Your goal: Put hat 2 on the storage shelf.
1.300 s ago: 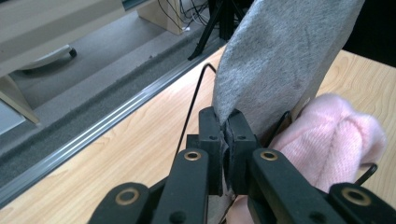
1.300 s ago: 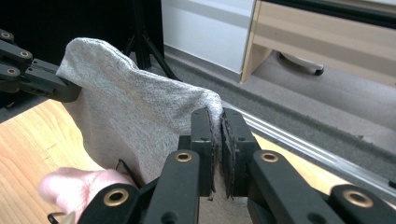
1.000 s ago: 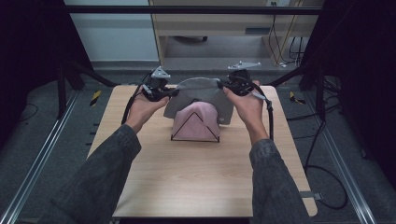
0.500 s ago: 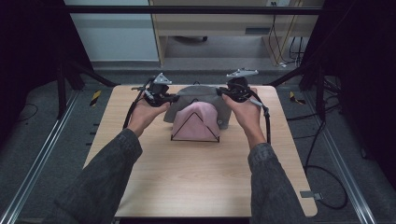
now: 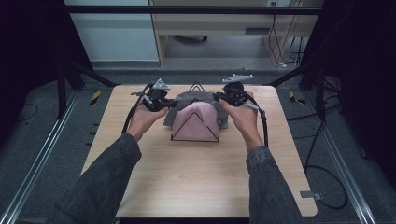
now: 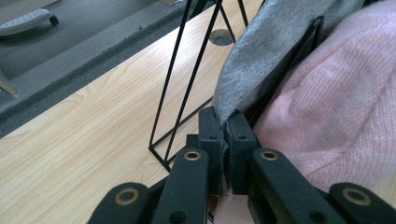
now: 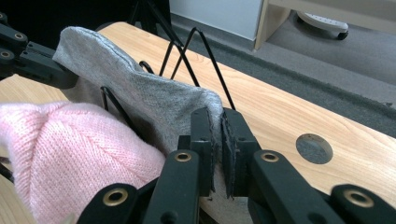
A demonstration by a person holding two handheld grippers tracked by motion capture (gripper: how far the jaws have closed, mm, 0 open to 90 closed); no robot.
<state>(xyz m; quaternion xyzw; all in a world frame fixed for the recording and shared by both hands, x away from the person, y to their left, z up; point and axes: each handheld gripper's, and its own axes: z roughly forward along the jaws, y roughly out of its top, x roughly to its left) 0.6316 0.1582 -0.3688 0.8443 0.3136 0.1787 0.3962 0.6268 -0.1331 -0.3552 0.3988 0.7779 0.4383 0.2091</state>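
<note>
we see our right gripper (image 7: 217,154) with its fingers (image 7: 201,140) pinched on the edge of a grey cloth (image 7: 140,98). the cloth stretches across to the other gripper (image 7: 28,56) at the far left, draped over a black wire rack (image 7: 196,60). a pink knitted cloth (image 7: 70,149) hangs just beside it, lower left. the wooden counter (image 7: 280,116) has a round hole (image 7: 314,148).
</note>
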